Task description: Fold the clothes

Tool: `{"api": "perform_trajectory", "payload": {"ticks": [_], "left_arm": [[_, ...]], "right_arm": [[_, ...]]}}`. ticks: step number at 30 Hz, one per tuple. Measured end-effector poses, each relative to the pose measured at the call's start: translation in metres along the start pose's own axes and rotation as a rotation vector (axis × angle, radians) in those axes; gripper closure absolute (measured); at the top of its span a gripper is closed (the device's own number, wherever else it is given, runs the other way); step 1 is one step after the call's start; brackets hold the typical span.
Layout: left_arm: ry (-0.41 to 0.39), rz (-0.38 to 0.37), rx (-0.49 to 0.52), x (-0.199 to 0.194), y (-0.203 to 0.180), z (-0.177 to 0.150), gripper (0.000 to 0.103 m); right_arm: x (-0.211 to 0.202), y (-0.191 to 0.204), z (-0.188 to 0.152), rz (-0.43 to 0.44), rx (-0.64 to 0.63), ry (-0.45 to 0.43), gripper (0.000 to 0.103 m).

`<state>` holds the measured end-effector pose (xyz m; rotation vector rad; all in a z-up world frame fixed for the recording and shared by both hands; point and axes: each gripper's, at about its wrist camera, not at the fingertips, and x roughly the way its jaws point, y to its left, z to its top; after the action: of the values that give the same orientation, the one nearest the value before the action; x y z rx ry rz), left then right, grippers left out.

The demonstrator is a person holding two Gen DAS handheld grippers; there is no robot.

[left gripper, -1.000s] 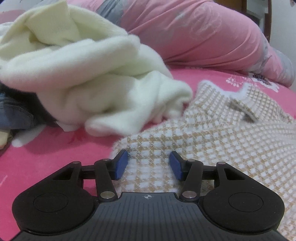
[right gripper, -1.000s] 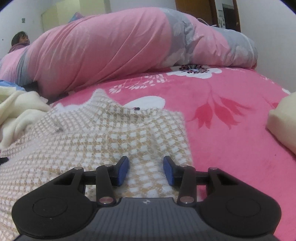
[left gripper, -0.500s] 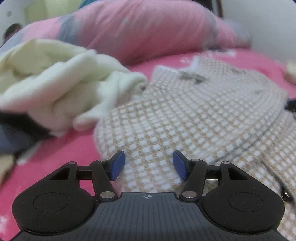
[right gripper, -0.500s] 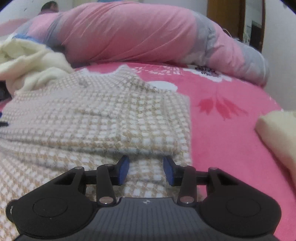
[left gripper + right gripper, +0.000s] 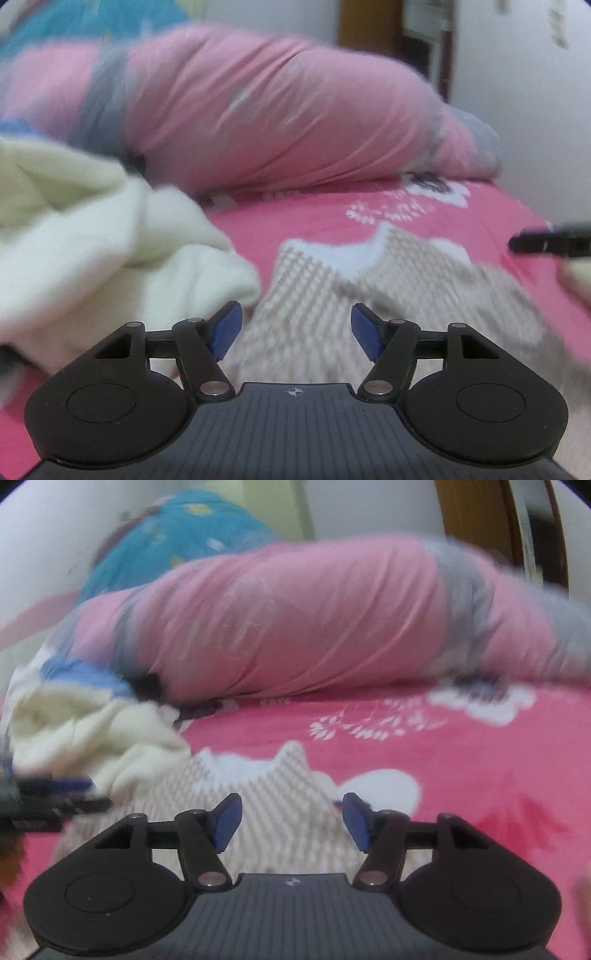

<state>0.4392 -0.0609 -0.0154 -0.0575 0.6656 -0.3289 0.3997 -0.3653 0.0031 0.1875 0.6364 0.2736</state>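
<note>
Pink floral bed [image 5: 461,760], quilt roll behind | checked sweater [image 5: 332,295] flat mid-bed beside cream pile [image 5: 110,258] | left gripper [image 5: 295,332] and right gripper [image 5: 291,821] spread apart, empty, above hem | soft, light, limp; best pinched at hem corners.

Both wrist views low, close, facing checked sweater [image 5: 388,295], bedding roll [image 5: 295,620]

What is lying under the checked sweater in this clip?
The checked sweater lies on the pink floral bedsheet, which shows all around it. The cream garment sits beside its left edge. Whatever lies directly beneath the sweater is covered.
</note>
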Motion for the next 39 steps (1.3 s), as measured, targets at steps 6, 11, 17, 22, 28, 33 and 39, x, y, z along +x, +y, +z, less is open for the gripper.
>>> {"api": "perform_trajectory", "payload": {"ticks": [6, 11, 17, 22, 28, 33, 39], "left_arm": [[0.083, -0.062, -0.352, 0.085, 0.038, 0.025, 0.038], [0.023, 0.003, -0.236, 0.109, 0.012, 0.027, 0.039], [0.019, 0.113, -0.148, 0.128, -0.004, 0.021, 0.081], [-0.072, 0.062, -0.184, 0.097, 0.004, 0.017, 0.095], [-0.23, -0.06, -0.057, 0.011, 0.007, 0.004, 0.095], [-0.235, -0.127, 0.187, -0.047, 0.007, -0.049, 0.095], [-0.056, -0.029, 0.529, -0.04, -0.02, -0.126, 0.095]], "right_arm": [[0.094, -0.032, 0.024, 0.04, 0.225, 0.13, 0.038], [0.144, -0.042, 0.023, 0.046, 0.311, 0.179, 0.038], [0.145, -0.036, 0.015, 0.097, 0.324, 0.142, 0.081], [0.118, -0.018, 0.026, 0.11, 0.221, 0.072, 0.089], [0.038, 0.006, 0.018, 0.168, 0.03, -0.063, 0.089], [-0.019, 0.023, -0.031, 0.179, -0.193, -0.098, 0.089], [-0.024, 0.046, -0.1, -0.032, -0.491, 0.059, 0.08]]}}
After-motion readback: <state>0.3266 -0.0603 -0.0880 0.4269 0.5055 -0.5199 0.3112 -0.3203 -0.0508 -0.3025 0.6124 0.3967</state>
